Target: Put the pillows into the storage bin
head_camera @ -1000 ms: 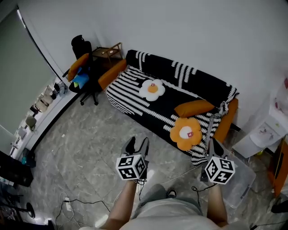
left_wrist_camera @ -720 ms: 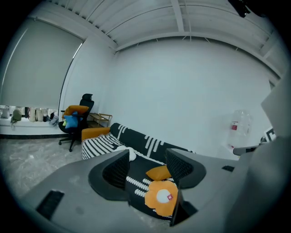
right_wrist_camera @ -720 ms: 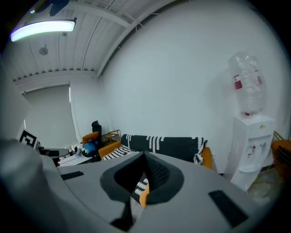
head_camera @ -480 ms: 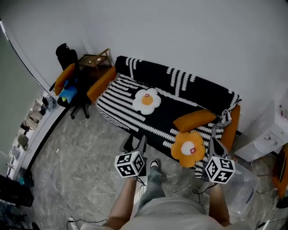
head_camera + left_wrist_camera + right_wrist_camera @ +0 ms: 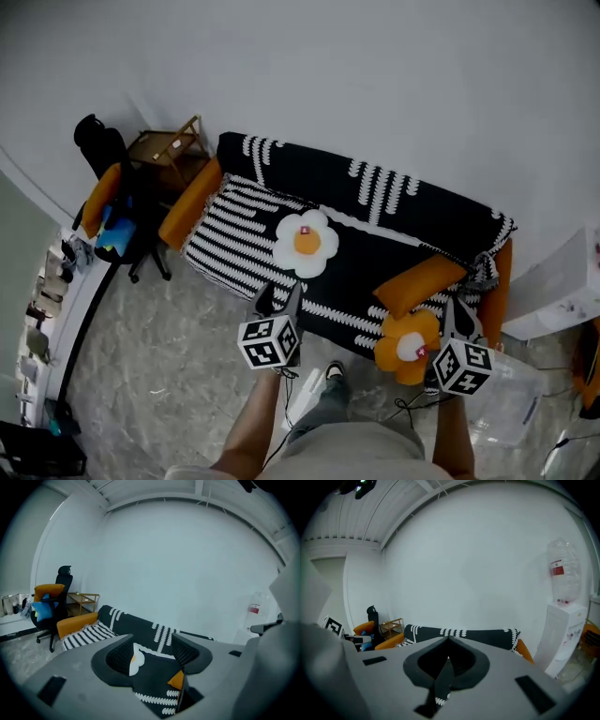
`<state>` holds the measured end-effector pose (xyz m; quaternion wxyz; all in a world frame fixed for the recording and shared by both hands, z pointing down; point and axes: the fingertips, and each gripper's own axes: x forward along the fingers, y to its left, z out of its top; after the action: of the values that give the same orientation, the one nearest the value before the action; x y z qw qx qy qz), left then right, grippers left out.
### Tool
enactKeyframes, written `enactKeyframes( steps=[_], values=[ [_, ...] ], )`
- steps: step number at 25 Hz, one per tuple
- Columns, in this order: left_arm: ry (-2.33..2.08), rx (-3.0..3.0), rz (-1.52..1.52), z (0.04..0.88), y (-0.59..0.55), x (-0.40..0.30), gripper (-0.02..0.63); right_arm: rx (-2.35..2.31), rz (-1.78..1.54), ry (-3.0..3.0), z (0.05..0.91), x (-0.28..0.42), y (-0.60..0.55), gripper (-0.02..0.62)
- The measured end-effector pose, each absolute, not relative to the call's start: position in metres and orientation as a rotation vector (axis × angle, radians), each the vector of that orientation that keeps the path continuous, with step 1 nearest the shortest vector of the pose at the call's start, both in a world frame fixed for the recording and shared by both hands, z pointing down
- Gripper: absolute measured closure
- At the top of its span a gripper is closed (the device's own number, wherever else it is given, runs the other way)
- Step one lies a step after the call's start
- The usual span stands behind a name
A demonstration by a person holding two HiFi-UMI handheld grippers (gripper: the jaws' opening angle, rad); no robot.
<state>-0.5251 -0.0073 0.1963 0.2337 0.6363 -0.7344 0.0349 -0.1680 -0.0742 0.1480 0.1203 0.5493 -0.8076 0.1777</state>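
Observation:
A black-and-white striped sofa holds a white flower pillow, an orange bolster pillow and an orange flower pillow at its front right edge. My left gripper hovers open just before the sofa's front, below the white pillow; between its fingers the left gripper view shows a slice of the white flower pillow. My right gripper is shut and empty, right beside the orange flower pillow. The clear storage bin sits on the floor at the right, past the right gripper.
An office chair with orange and blue cushions and a wooden side table stand left of the sofa. A white water dispenser stands to the right. Cables lie on the floor by the person's foot.
The person has stepped toward the sofa, so it sits closer and lower in view. Both grippers now reach its front edge; the right one has come up beside the orange flower pillow.

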Motion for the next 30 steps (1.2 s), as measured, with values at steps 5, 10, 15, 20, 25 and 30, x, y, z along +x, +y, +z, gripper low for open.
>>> enactKeyframes(
  steps=[5,10,15,20,25,30],
  values=[
    [-2.005,1.662,0.079,0.227,-0.047,-0.569,0.354,1.595,0.539,-2.325,0.164,-0.201,-0.104,0.594],
    [-1.988,1.610,0.107,0.258,-0.065,-0.577,0.354,1.541,0.577,-2.298,0.195,-0.217,-0.128,0.594],
    [-1.961,1.599,0.143,0.285,-0.078,-0.581,0.354,1.490,0.599,-2.290,0.219,-0.235,-0.147,0.594],
    [-1.895,1.616,0.222,0.344,-0.095,-0.579,0.354,1.434,0.623,-2.307,0.253,-0.264,-0.165,0.594],
    [-1.859,1.588,0.267,0.423,-0.112,-0.582,0.354,1.369,0.644,-2.288,0.320,-0.292,-0.185,0.594],
    [-1.866,1.562,0.267,0.506,-0.135,-0.598,0.354,1.342,0.689,-2.256,0.403,-0.312,-0.196,0.594]
  ],
)
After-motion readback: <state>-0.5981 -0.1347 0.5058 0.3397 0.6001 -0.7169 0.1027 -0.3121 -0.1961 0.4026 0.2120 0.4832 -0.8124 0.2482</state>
